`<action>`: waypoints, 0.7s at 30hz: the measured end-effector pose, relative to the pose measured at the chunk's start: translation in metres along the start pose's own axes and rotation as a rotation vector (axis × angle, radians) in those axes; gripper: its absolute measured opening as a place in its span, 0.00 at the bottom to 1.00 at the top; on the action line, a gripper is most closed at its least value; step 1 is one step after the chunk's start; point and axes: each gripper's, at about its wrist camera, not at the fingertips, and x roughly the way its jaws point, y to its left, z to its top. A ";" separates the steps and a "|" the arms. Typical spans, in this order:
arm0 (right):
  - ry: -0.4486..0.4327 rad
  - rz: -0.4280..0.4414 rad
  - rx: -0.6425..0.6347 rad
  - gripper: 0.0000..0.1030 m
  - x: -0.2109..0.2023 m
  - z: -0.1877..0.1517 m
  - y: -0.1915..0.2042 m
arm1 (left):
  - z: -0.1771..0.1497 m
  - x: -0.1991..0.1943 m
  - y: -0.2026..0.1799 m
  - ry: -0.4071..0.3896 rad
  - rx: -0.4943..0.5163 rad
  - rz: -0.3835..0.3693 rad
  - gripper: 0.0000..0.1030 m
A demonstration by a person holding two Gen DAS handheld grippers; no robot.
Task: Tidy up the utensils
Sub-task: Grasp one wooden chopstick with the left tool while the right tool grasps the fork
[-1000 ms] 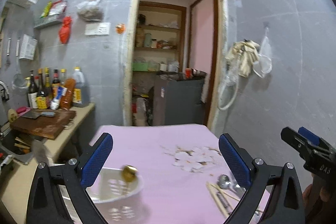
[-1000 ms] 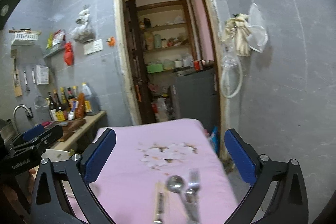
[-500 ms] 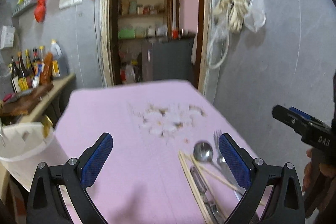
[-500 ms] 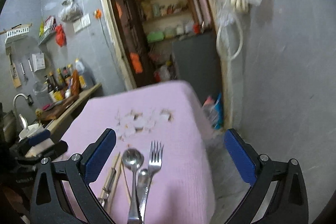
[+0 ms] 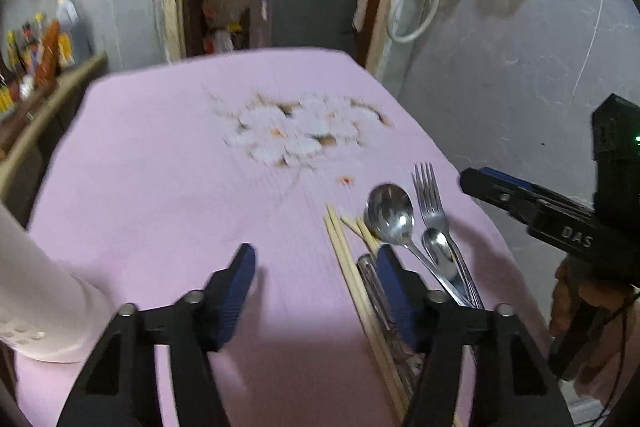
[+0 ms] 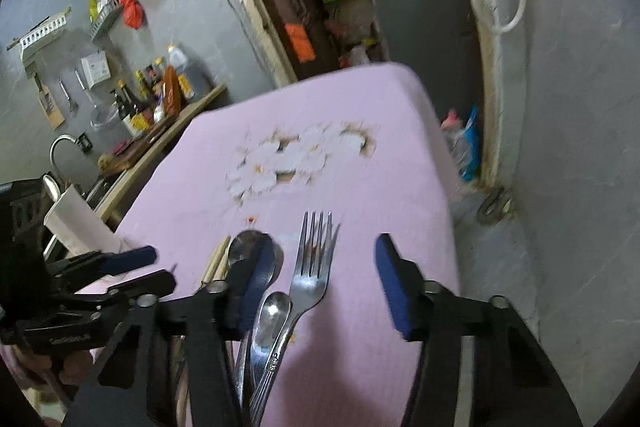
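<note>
The left tool (image 5: 314,273) is pointing down at the pink tabletop (image 5: 168,187), its jaws closing with only bare cloth between them. Its right finger is lying over the handles of the chopsticks (image 5: 344,251), which are resting just beside that finger. Past them, further right of this tool, the large spoon (image 5: 390,211), the small spoon (image 5: 438,243) and the fork (image 5: 430,195) are lying side by side. The white utensil holder (image 5: 36,299) is standing at this tool's near left.

The right tool (image 6: 322,279) is also closing over the tabletop; the fork (image 6: 314,263) and the small spoon (image 6: 274,315) are lying between its jaws, with no pad visibly pressing them. Its left finger is covering part of the large spoon (image 6: 248,247).
</note>
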 end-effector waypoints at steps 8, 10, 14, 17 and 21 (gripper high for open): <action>0.071 0.026 0.015 0.26 0.025 -0.005 -0.003 | -0.001 0.018 0.000 0.094 -0.008 -0.096 0.23; 0.088 0.028 0.006 0.24 0.030 -0.005 -0.003 | 0.000 0.023 -0.002 0.106 -0.004 -0.102 0.20; 0.109 0.046 -0.015 0.23 0.036 -0.003 -0.004 | 0.002 0.031 0.002 0.124 -0.030 -0.134 0.19; 0.118 0.072 -0.019 0.23 0.037 0.000 -0.009 | 0.005 0.034 0.005 0.130 -0.045 -0.160 0.19; 0.132 0.105 -0.043 0.23 0.044 0.005 -0.011 | 0.007 0.039 0.010 0.140 -0.088 -0.187 0.15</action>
